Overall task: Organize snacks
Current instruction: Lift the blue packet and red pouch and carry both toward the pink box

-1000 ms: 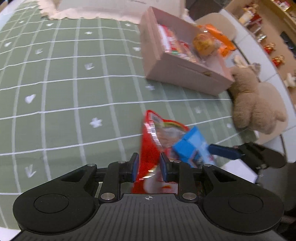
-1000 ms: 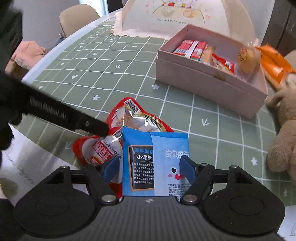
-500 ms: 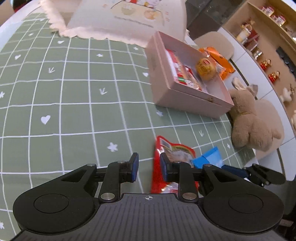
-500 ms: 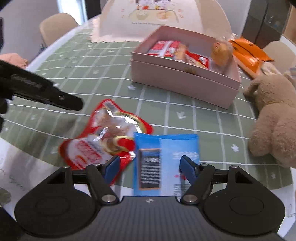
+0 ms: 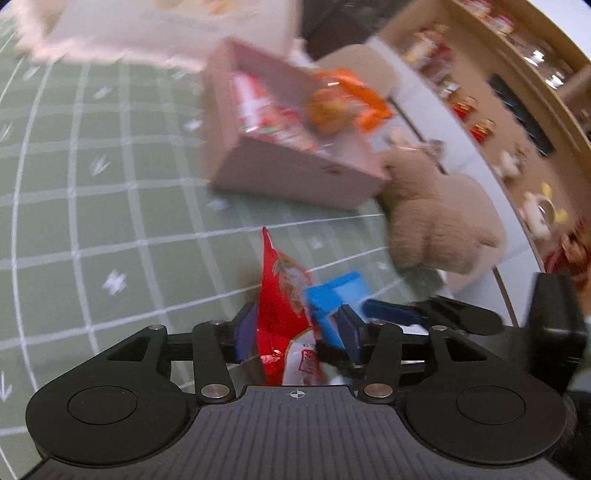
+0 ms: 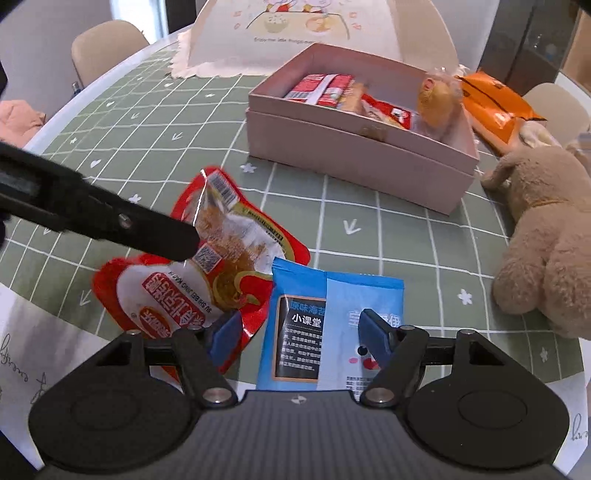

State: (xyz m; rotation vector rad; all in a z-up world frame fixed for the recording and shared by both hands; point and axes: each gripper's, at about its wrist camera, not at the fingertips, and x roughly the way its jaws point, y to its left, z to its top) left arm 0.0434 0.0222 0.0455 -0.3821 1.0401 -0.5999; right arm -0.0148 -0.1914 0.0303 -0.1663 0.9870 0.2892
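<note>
- Left wrist view, blurred: the left gripper [image 5: 295, 325] has just been opening, and the red snack pouch [image 5: 282, 295] stands on edge between its spread jaws, with neither pad clearly pressing it.
- Right wrist view: the right gripper [image 6: 299, 332] hangs spread over the blue seaweed packet [image 6: 328, 321], gripping nothing; that packet lies flat at the near edge of the table [image 6: 424, 240], its left side just overlapping the red pouch.
- Risk: the pouch, upright and loose, could flop sideways as the left jaws close, which I judge would leave them pinching only a corner seam, or catching the blue packet as well.
- Risk: both packets sit close to the near edge, so a sideways nudge from either gripper could push one off.
- Risk: the two grippers work very close together, and the left finger [image 6: 122, 221] crosses over the pouch, so a clash is likely if both descend together.
- The pink box [image 6: 362, 162], the likely destination, sits toward the far right of the table and is already partly full, so a dropped pouch could land on its rim.
- Writing: the blue packet reads "小课堂" and "原味海苔"; the red pouch shows pinyin, partly "SU SHI BEI JING KAO YA", plus a barcode and a QR code; the cover [image 6: 306, 33] at the far edge has a line beginning "Enjoy the little things".
</note>
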